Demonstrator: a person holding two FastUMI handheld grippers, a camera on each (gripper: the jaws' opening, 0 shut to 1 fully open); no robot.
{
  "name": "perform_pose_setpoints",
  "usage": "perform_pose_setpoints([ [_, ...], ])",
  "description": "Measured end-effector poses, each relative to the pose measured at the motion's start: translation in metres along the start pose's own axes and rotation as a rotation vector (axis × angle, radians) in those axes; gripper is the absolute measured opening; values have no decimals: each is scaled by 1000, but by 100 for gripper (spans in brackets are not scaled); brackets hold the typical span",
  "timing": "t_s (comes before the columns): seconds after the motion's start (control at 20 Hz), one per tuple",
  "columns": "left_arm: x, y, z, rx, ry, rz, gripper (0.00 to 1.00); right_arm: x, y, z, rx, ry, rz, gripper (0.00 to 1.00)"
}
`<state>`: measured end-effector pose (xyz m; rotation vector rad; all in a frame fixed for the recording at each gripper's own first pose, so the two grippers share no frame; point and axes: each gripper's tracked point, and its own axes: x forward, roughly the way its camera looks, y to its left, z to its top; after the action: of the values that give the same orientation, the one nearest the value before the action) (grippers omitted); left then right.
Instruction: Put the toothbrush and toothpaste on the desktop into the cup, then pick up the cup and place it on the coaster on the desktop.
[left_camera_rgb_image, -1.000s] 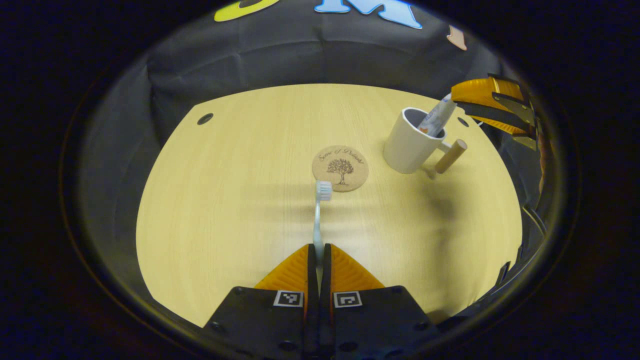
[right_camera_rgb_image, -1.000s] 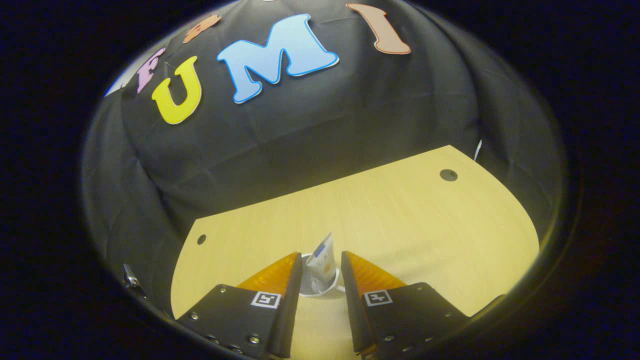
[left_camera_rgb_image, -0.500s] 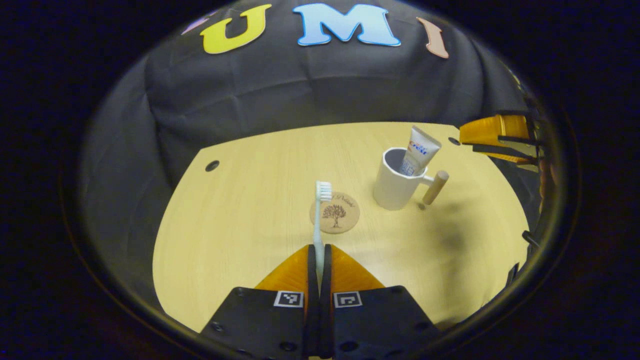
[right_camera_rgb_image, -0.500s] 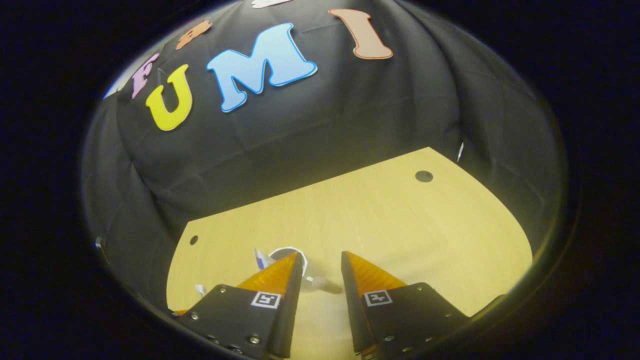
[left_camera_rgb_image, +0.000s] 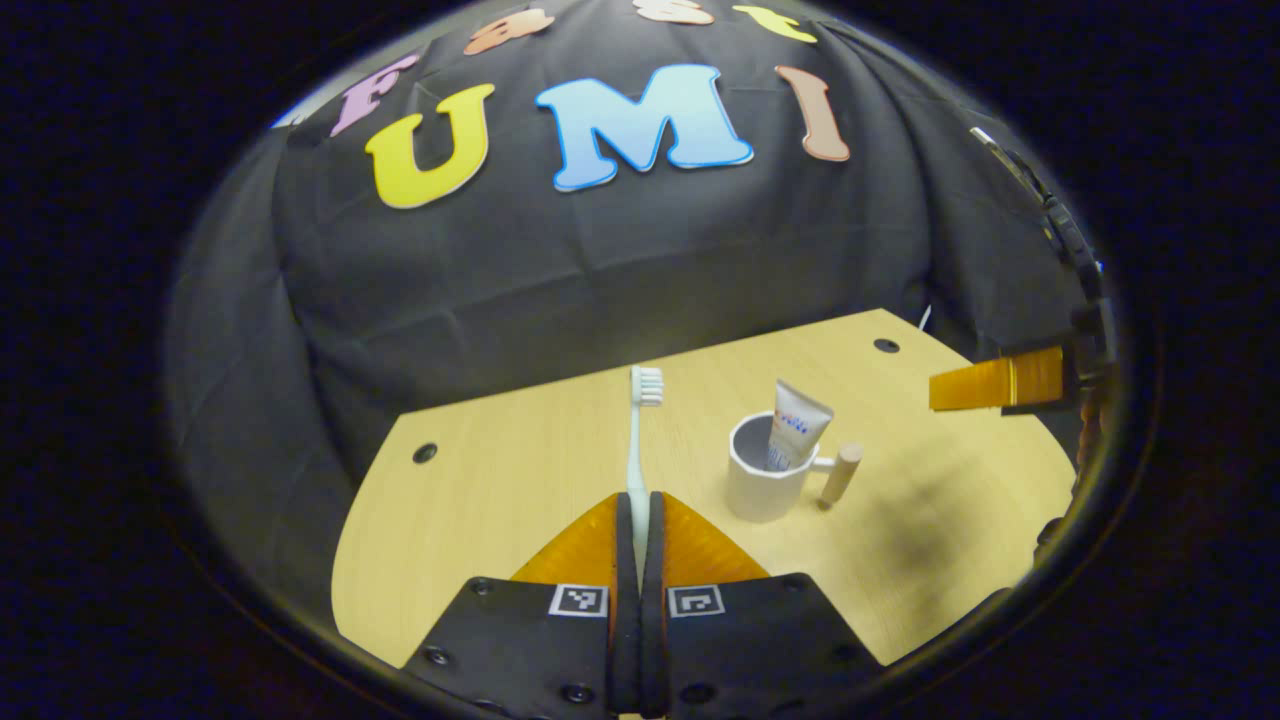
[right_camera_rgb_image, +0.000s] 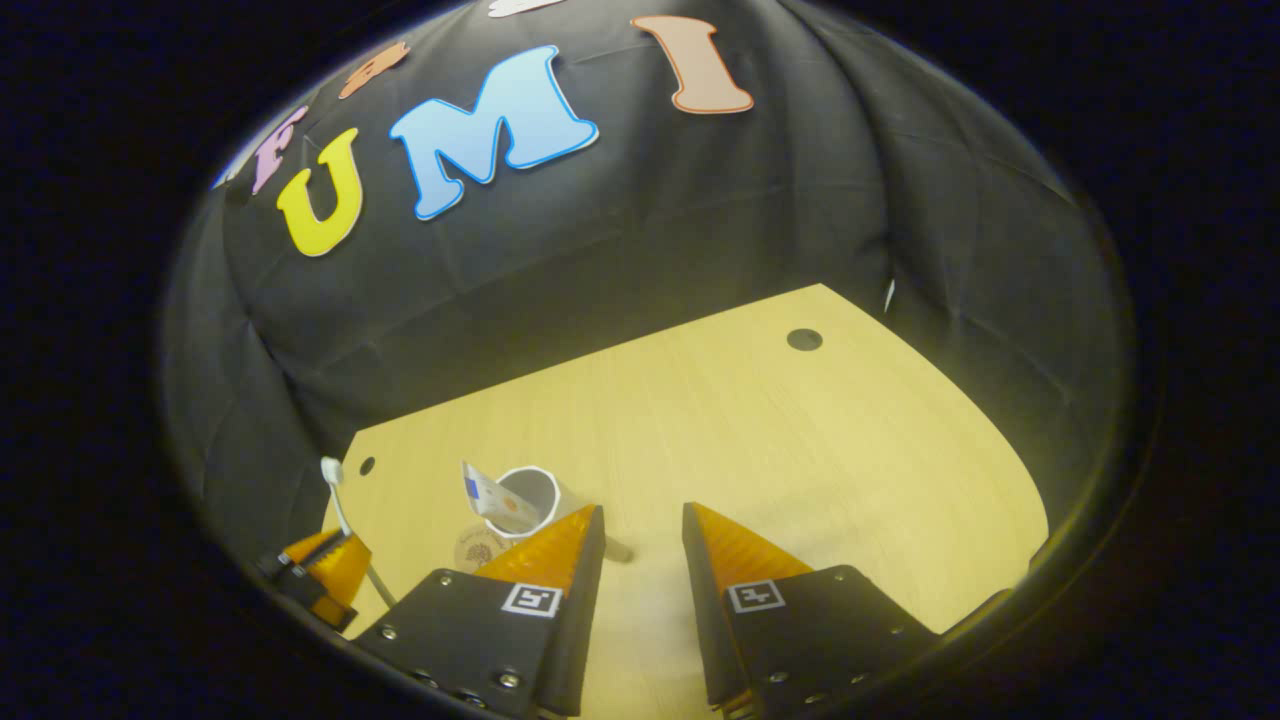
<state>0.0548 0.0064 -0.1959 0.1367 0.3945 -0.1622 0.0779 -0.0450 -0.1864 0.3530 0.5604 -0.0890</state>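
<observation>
Left gripper (left_camera_rgb_image: 637, 505) clamped on toothbrush (left_camera_rgb_image: 636, 440), bristle head up, frame centre. White cup (left_camera_rgb_image: 765, 480) right of centre on desktop (left_camera_rgb_image: 480, 500), toothpaste (left_camera_rgb_image: 792, 432) standing inside. Right gripper (right_camera_rgb_image: 642, 530) parted, empty. Coaster (right_camera_rgb_image: 480, 548) lower left, beside cup.

Light wood-grain tabletop (left_camera_rgb_image: 520, 480) with rounded corners and small dark round holes (left_camera_rgb_image: 425, 453) near its far corners, one also in the right gripper view (right_camera_rgb_image: 804, 339). Black wrinkled cloth wall (left_camera_rgb_image: 600, 260) hangs right behind the far edge and wraps round both sides. Light falls bright on the tabletop, with soft shadows on its right part; surroundings are dark.
</observation>
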Motion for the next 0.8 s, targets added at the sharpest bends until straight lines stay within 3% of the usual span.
perform_pose_setpoints([
  [0.25, 19, -25, 61, 85, -193, -45, 8, -7, -25, -17, -12, 54, -55, 46],
  [0.8, 69, -71, 114, 114, -359, -181, 7, -18, -70, -49, -20, 160, -165, 46],
])
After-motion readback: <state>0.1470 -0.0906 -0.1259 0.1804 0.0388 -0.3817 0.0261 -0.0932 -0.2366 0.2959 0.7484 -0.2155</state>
